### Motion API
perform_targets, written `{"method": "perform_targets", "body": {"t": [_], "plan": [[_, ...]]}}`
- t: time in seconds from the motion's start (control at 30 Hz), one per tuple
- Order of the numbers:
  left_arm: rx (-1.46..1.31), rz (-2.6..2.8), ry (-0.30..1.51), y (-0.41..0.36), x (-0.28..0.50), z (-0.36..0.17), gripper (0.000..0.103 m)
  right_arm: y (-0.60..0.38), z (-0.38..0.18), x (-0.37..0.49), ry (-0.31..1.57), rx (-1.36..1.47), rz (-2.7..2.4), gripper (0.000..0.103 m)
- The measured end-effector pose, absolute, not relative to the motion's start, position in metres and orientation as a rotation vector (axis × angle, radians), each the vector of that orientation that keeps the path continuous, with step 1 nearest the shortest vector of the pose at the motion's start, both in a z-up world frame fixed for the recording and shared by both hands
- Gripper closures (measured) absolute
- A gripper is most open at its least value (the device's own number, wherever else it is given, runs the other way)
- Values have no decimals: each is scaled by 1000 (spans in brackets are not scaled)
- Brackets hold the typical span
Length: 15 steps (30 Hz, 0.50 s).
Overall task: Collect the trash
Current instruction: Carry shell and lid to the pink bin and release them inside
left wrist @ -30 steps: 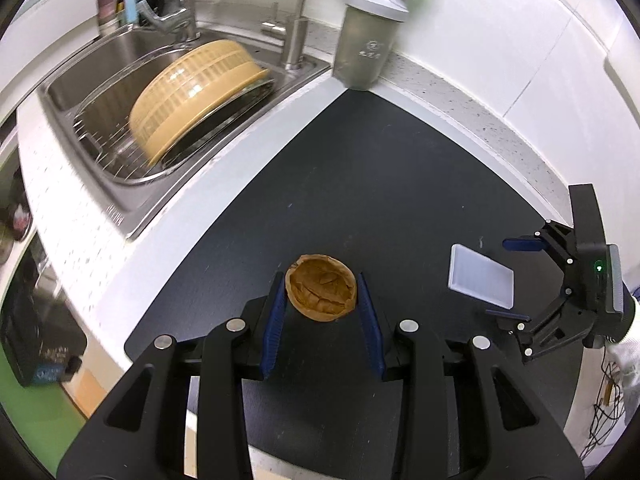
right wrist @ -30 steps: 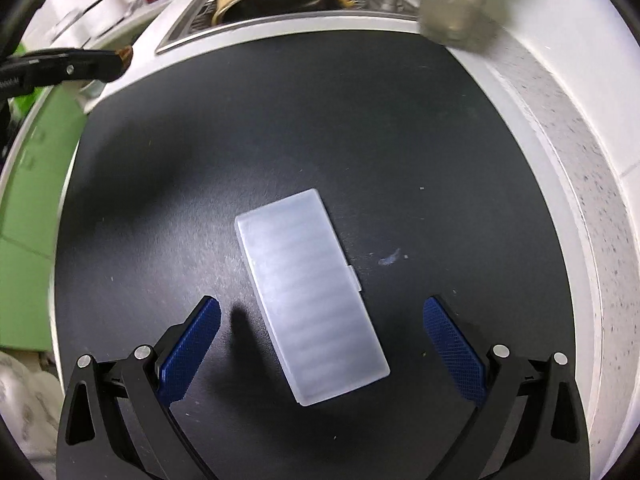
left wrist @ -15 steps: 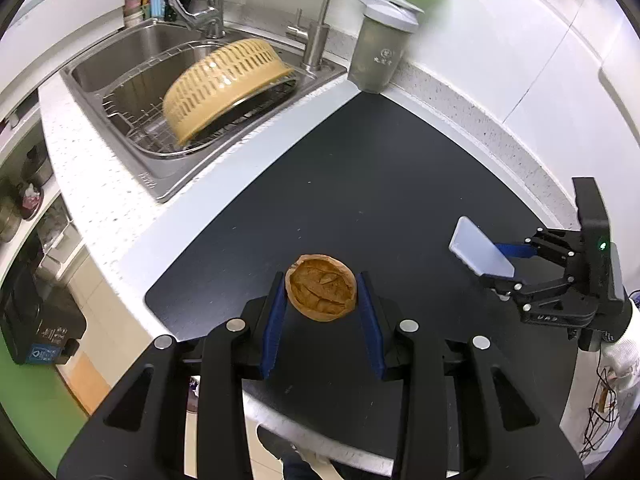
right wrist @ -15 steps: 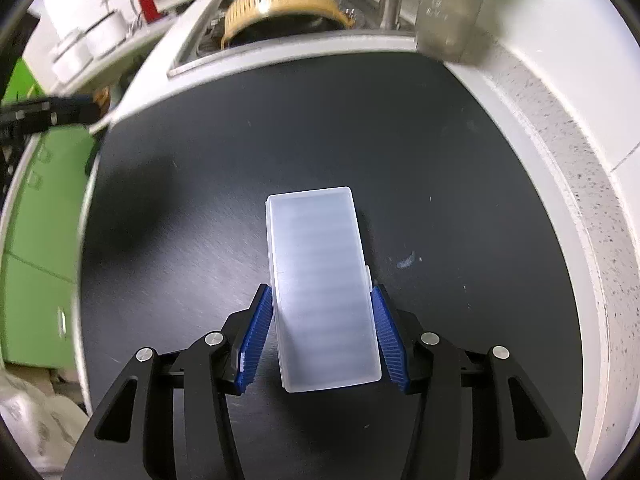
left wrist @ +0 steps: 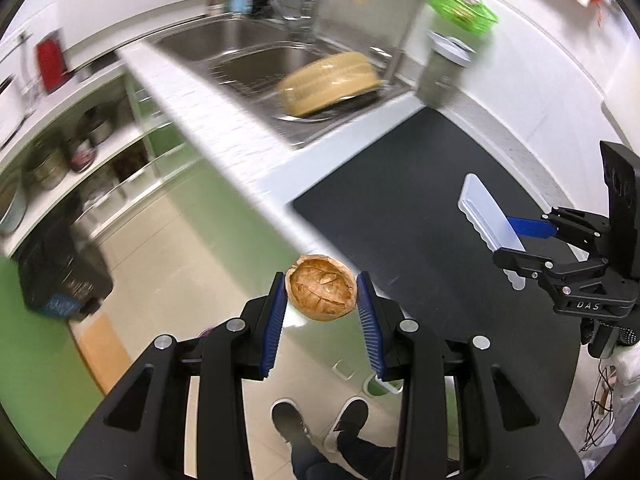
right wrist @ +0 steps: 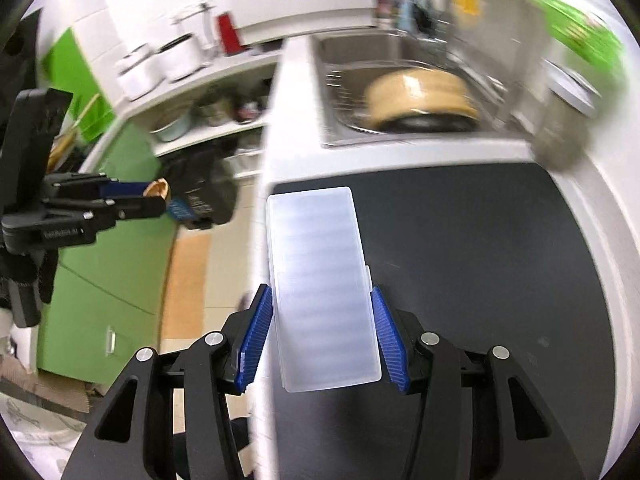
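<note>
Walnut shell [left wrist: 322,293], light and brittle, sits clamped in our left gripper [left wrist: 322,312] off the counter edge; our right gripper [right wrist: 323,340] pinches the stiff, slippery plastic lid [right wrist: 320,280] by its long edges.

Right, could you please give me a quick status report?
Left gripper shut on walnut shell. Right gripper shut on translucent plastic lid. Both lifted, nothing blocking.
</note>
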<state>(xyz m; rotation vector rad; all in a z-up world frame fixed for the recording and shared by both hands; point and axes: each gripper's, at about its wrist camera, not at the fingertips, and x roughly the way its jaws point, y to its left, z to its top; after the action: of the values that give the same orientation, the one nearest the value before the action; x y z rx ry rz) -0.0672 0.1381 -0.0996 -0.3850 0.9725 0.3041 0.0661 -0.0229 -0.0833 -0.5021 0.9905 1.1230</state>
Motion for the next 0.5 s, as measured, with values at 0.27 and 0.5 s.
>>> {"method": "perform_targets", "body": {"t": [0.27,0.5], "plan": [[-492,440,987,188,-160,-133,67,74,-125,-7,1027,-607,1259,53],[-604,504,1053,228,-204,-216,67,144,-211,-48,1121,-734,1281,53]]}}
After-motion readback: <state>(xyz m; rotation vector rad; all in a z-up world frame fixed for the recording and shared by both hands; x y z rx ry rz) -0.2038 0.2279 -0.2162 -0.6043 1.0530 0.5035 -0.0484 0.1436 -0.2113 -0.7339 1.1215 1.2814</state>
